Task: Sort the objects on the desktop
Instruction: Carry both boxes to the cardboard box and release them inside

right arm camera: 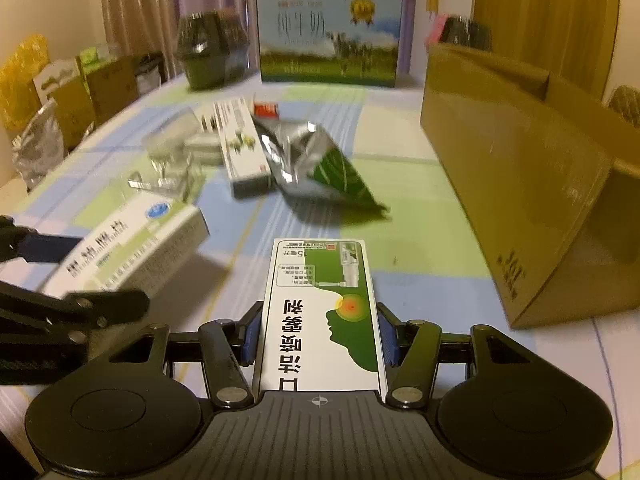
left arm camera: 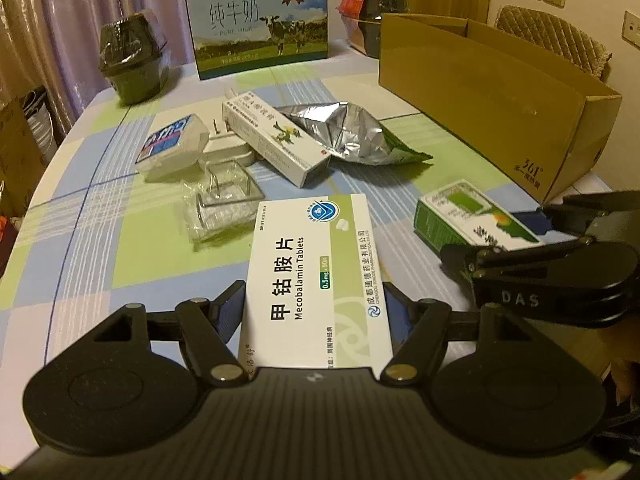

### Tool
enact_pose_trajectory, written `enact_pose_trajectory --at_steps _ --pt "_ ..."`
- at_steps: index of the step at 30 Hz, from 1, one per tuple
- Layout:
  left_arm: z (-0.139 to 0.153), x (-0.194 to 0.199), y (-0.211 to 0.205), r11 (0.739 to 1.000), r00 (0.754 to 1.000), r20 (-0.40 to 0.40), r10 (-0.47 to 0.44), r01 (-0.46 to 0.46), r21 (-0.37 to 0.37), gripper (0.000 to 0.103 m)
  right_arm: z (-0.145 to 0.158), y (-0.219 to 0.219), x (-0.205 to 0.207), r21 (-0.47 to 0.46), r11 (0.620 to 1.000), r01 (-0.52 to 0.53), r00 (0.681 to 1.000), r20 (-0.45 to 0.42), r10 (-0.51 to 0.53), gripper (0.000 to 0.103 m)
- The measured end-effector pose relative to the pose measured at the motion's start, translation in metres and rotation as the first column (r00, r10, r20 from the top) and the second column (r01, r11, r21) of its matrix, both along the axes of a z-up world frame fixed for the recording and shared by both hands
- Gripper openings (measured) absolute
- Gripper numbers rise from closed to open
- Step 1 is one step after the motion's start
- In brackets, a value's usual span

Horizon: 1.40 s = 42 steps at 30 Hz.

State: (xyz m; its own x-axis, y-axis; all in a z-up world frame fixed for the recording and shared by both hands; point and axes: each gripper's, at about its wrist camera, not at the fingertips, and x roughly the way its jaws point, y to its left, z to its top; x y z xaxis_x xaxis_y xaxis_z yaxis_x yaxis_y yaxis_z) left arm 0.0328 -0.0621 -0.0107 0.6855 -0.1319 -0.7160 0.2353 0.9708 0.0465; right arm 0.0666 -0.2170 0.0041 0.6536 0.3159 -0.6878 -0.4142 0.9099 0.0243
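Left gripper (left arm camera: 316, 312) clamps the Mecobalamin tablet box (left arm camera: 312, 276); right gripper (right arm camera: 320, 336) clamps the green spray box (right arm camera: 322, 316), both above the tabletop's near edge. These 2 cartons look light, crushable; grip the long sides.

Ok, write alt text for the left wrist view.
The left gripper is shut on a white Mecobalamin tablet box above a checked tablecloth. Beyond lie a foil pouch, more medicine boxes and clear plastic packaging; an open cardboard box stands right, a milk carton at the back.
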Motion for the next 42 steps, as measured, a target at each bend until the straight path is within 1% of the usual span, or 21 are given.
enact_pose_trajectory --at_steps 4,6,10,14,16,18,20,25,28,32,35,39,42 --pt "0.009 -0.001 -0.004 1.000 1.000 0.014 -0.004 0.004 0.006 0.067 0.021 -0.005 -0.004 0.029 1.000 0.009 0.998 0.056 -0.011 0.053" --pt "0.016 0.000 -0.008 1.000 1.000 0.021 -0.009 0.009 0.006 0.067 0.034 -0.009 -0.003 0.054 0.998 0.022 0.997 0.068 -0.026 0.053" --pt "0.038 0.006 -0.022 1.000 0.999 0.051 -0.019 0.019 -0.011 0.067 0.066 -0.024 0.002 0.088 0.995 0.043 0.993 0.109 -0.053 0.053" --pt "0.072 0.021 -0.051 0.998 0.992 0.110 -0.058 0.060 -0.015 0.067 0.106 -0.051 0.018 0.098 0.992 0.077 0.982 0.163 -0.093 0.053" --pt "0.087 0.029 -0.071 0.996 0.987 0.138 -0.085 0.088 -0.021 0.067 0.126 -0.067 0.030 0.089 0.991 0.096 0.974 0.199 -0.113 0.053" --pt "0.103 0.039 -0.094 0.993 0.980 0.167 -0.107 0.113 -0.025 0.067 0.141 -0.088 0.044 0.085 0.989 0.121 0.966 0.220 -0.137 0.053" --pt "0.114 0.050 -0.116 0.990 0.975 0.185 -0.121 0.131 -0.043 0.067 0.149 -0.107 0.057 0.074 0.987 0.144 0.959 0.236 -0.158 0.053" --pt "0.121 0.083 -0.166 0.982 0.971 0.180 -0.156 0.173 -0.082 0.067 0.147 -0.154 0.087 0.052 0.980 0.192 0.954 0.225 -0.199 0.053" --pt "0.116 0.109 -0.195 0.976 0.972 0.160 -0.173 0.191 -0.107 0.067 0.140 -0.177 0.105 0.062 0.975 0.211 0.956 0.197 -0.220 0.053" --pt "0.107 0.134 -0.226 0.967 0.970 0.140 -0.197 0.216 -0.135 0.067 0.130 -0.194 0.122 0.067 0.970 0.233 0.954 0.176 -0.241 0.053" --pt "0.098 0.147 -0.239 0.965 0.970 0.131 -0.204 0.222 -0.142 0.067 0.124 -0.209 0.132 0.084 0.964 0.252 0.952 0.156 -0.263 0.053" --pt "0.086 0.159 -0.242 0.961 0.972 0.107 -0.208 0.224 -0.162 0.067 0.115 -0.216 0.143 0.079 0.963 0.257 0.952 0.148 -0.267 0.053" --pt "0.083 0.158 -0.239 0.966 0.972 0.121 -0.200 0.217 -0.140 0.067 0.111 -0.219 0.146 0.088 0.962 0.259 0.953 0.138 -0.269 0.053"
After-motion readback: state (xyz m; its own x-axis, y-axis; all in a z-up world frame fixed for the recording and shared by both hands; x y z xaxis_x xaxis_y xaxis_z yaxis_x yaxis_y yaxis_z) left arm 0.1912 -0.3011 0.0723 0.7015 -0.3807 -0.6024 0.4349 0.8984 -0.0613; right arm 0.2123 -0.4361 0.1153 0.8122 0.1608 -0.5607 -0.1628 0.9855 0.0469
